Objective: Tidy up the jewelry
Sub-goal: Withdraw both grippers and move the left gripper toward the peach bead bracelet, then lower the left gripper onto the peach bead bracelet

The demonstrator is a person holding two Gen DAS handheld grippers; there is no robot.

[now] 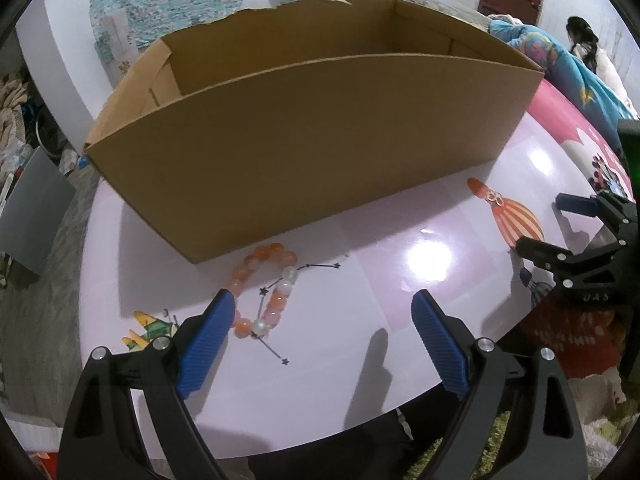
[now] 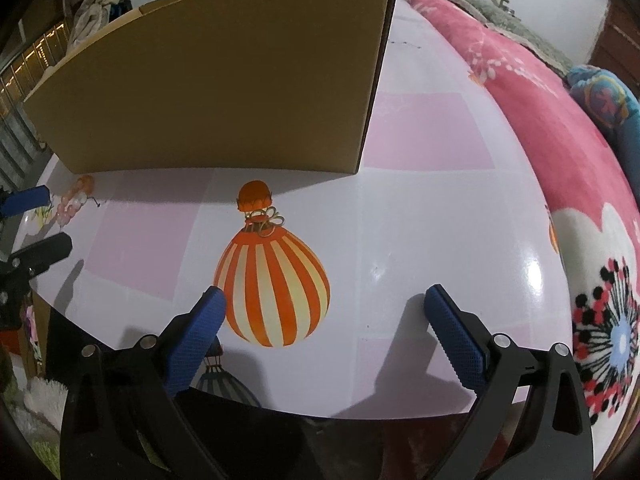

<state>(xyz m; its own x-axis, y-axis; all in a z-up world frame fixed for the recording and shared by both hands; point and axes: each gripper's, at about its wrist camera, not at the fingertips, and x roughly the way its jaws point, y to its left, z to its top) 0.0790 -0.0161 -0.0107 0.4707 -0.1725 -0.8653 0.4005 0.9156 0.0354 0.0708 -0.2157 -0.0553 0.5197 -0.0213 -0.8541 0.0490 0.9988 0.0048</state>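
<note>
Bead bracelet (image 1: 264, 290) beside cardboard box (image 1: 304, 148).

Left gripper (image 1: 324, 306): black plastic frame with triangular cut-outs, silver round-head screws at the pivots, and blue fingers (image 1: 440, 344) with ribbed pads. Right gripper (image 2: 324, 308): same black frame and silver screws; its blue pads carry a fine cross-hatched texture. Faint lettering on its body is unreadable.
</note>
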